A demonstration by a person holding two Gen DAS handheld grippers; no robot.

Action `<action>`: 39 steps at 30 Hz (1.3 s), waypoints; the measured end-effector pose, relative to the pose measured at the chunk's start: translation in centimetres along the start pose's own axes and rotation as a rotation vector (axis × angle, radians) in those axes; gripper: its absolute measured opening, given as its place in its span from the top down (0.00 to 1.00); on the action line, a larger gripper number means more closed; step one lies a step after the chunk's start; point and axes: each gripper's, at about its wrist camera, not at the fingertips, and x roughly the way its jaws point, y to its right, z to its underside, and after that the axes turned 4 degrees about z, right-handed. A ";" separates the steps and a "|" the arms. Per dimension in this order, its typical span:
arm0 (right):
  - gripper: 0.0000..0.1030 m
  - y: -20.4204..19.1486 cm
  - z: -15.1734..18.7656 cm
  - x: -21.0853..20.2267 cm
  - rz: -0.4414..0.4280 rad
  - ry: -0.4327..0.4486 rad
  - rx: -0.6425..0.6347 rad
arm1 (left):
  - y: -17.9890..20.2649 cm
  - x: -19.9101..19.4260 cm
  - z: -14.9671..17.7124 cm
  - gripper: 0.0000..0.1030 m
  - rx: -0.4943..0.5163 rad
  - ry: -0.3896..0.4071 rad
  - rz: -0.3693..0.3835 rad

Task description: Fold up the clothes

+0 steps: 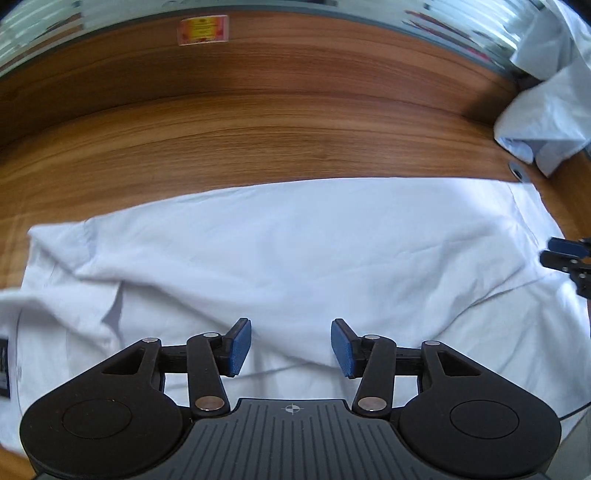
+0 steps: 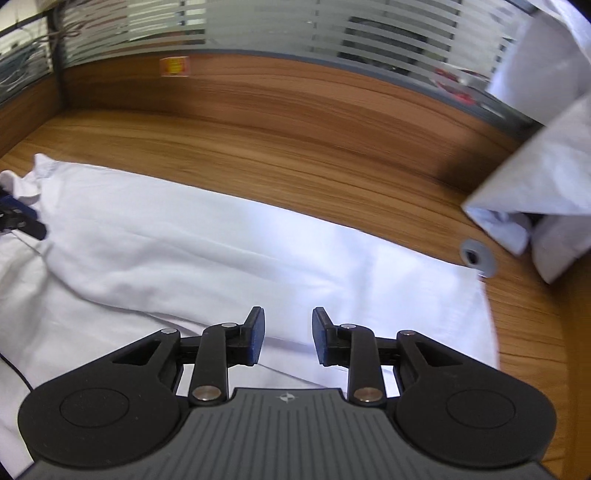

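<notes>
A white garment (image 1: pixel 295 251) lies spread across the wooden desk (image 1: pixel 258 140), wrinkled, with a fold running along its near side. My left gripper (image 1: pixel 291 345) hovers over the garment's near part, open, blue pads apart with only cloth below. In the right wrist view the same white garment (image 2: pixel 207 258) stretches from left to lower right. Above its near fold my right gripper (image 2: pixel 288 338) is open and holds nothing. Each gripper shows in the other's view: the right gripper's fingertips (image 1: pixel 565 254) at the far right edge, the left gripper's fingertips (image 2: pixel 26 221) at the far left.
A second pile of white clothes (image 1: pixel 546 110) sits at the desk's back right corner (image 2: pixel 546 192). A grey cable grommet (image 2: pixel 476 256) is set in the desk beside it. A wooden back panel with an orange sticker (image 1: pixel 203 31) and a frosted glass partition (image 2: pixel 295 29) bound the far side.
</notes>
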 end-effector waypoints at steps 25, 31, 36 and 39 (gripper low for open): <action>0.07 6.0 0.4 5.4 0.062 -0.114 0.338 | -8.2 -0.7 2.6 0.33 -0.321 0.096 -0.277; 0.00 5.3 1.2 7.7 0.067 -0.164 0.326 | -9.1 2.1 1.9 0.32 -0.289 0.053 -0.278; 0.00 4.3 1.1 8.5 0.100 -0.160 0.254 | -9.2 2.5 1.3 0.32 -0.235 0.061 -0.271; 0.00 4.4 0.7 8.9 0.104 -0.160 0.264 | -9.7 2.8 0.4 0.38 -0.240 0.071 -0.279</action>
